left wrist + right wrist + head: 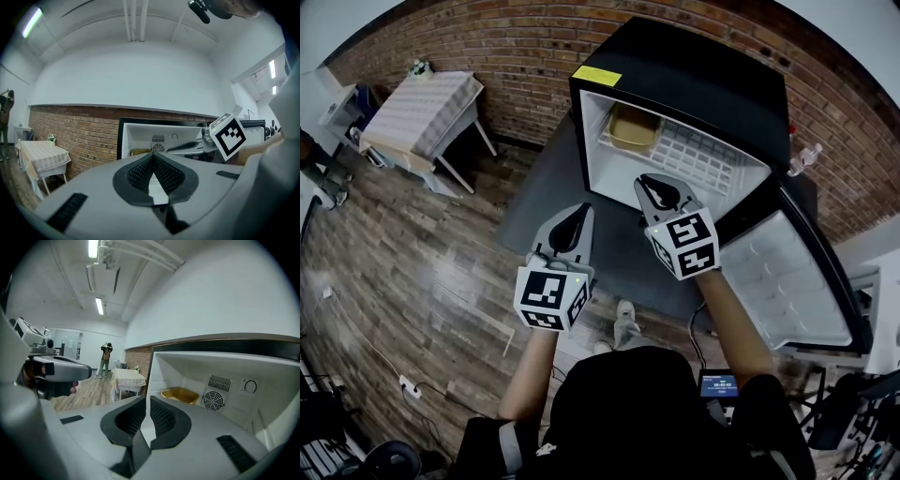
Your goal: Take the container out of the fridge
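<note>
A small black fridge (698,80) stands open, its door (792,281) swung out to the right. The yellow container (633,128) sits at the back left of the white wire shelf (703,159). It also shows in the right gripper view as the container (180,394) beside the fan grille, and faintly in the left gripper view as the container (139,152). My right gripper (649,180) is shut and empty just in front of the fridge opening. My left gripper (581,214) is shut and empty, lower and further left, outside the fridge. Neither touches the container.
A table with a checked cloth (422,112) stands by the brick wall to the left. A grey mat (534,197) lies under the fridge on the wooden floor. A person (107,357) stands far off down the room. My foot (625,323) is in front of the fridge.
</note>
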A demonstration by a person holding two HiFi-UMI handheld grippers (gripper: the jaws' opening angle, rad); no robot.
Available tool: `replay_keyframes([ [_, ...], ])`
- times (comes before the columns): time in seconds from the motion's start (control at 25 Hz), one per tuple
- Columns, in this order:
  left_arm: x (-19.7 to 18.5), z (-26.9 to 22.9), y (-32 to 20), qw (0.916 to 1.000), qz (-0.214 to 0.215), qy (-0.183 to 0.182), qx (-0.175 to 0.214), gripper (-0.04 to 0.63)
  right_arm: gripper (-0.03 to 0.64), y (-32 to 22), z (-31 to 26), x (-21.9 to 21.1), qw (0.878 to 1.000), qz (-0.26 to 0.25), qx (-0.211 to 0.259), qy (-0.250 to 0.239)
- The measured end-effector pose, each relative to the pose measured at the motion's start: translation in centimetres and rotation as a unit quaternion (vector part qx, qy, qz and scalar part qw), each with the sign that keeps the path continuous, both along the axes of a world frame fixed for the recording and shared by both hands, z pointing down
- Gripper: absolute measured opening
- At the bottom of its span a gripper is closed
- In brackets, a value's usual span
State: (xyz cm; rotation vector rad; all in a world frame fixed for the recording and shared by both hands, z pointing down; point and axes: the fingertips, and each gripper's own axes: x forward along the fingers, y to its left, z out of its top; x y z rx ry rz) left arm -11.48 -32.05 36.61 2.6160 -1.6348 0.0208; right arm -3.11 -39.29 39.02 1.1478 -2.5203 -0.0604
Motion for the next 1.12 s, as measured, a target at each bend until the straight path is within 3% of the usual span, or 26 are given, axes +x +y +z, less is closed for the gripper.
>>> replay_keyframes([
  [0.36, 1.1, 1.2, -3.9, 0.9999, 0.001, 0.008, -0.009, 0.014, 0.045, -4.6, 1.2, -0.3, 0.995, -0.019, 0.023, 0.094],
  [0.48, 1.0, 1.6, -4.7, 0.9999, -0.001, 0.009, -0.013, 0.014, 0.103, -6.0, 1.7, -0.8, 0.988, -0.034, 0.034, 0.145],
  [0.64, 0.8, 2.2, -5.5, 0.9998, -0.006, 0.006, -0.017, 0.014, 0.134, -8.1, 2.6, -1.2, 0.973, -0.045, 0.060, 0.220],
  [0.84, 0.5, 2.4, -6.0, 0.9997, -0.011, 0.011, -0.019, 0.014, 0.161, -10.3, 4.4, -1.8, 0.940, -0.061, 0.091, 0.322],
  [0.96, 0.3, 2.5, -6.2, 0.9996, -0.013, 0.013, -0.020, 0.014, 0.164, -11.2, 5.4, -2.1, 0.926, -0.068, 0.096, 0.358],
  [1.12, 0.1, 2.5, -6.4, 0.9996, -0.017, 0.013, -0.019, 0.014, 0.167, -12.1, 6.4, -2.3, 0.916, -0.074, 0.097, 0.381],
])
